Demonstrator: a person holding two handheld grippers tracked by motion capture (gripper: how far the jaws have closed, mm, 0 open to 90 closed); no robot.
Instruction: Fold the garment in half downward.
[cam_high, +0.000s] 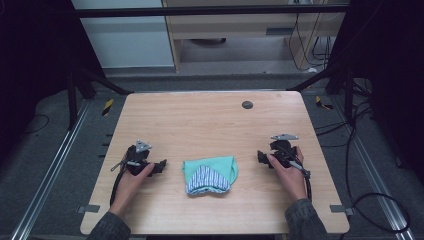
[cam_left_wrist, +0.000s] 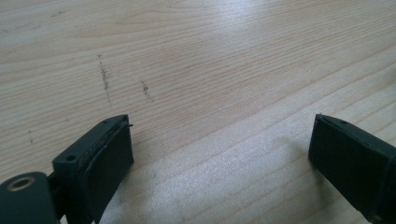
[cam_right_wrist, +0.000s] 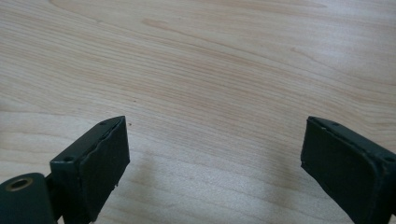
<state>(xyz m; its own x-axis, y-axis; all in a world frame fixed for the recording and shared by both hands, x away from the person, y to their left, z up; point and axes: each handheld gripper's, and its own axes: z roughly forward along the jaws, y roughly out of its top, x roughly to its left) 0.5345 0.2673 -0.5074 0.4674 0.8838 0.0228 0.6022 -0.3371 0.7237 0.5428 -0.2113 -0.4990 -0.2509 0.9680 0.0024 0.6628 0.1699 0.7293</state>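
Nearest the person: both forearms come in from the table's (cam_high: 210, 220) near edge, one hand per gripper. Left gripper (cam_high: 161, 166) rests on the wood just left of the cloth (cam_high: 210, 174), jaws spread wide w/ nothing between them; the left gripper view has bare grain betw. the two black pads (cam_left_wrist: 109, 154) plus a few dark scuff marks (cam_left_wrist: 105, 77) ahead. Right gripper (cam_high: 260, 157) sits on the other side, also spread wide and empty; its own view has plain wood betw. the pads (cam_right_wrist: 107, 156).

Mid-table, betw. the two grippers: the cloth, teal w/ a striped blue-white panel on top, bunched into a rough folded lump, touching neither gripper. Grippers flank it roughly symmetrically, jaws pointing inward, prob. so each side can take an edge or corner. Looks like a ready pose, no grasp yet.

Farther back: small dark round disc (cam_high: 247, 104) near the far edge, well apart from everything. Beyond that, floor, black frame bars, cables.
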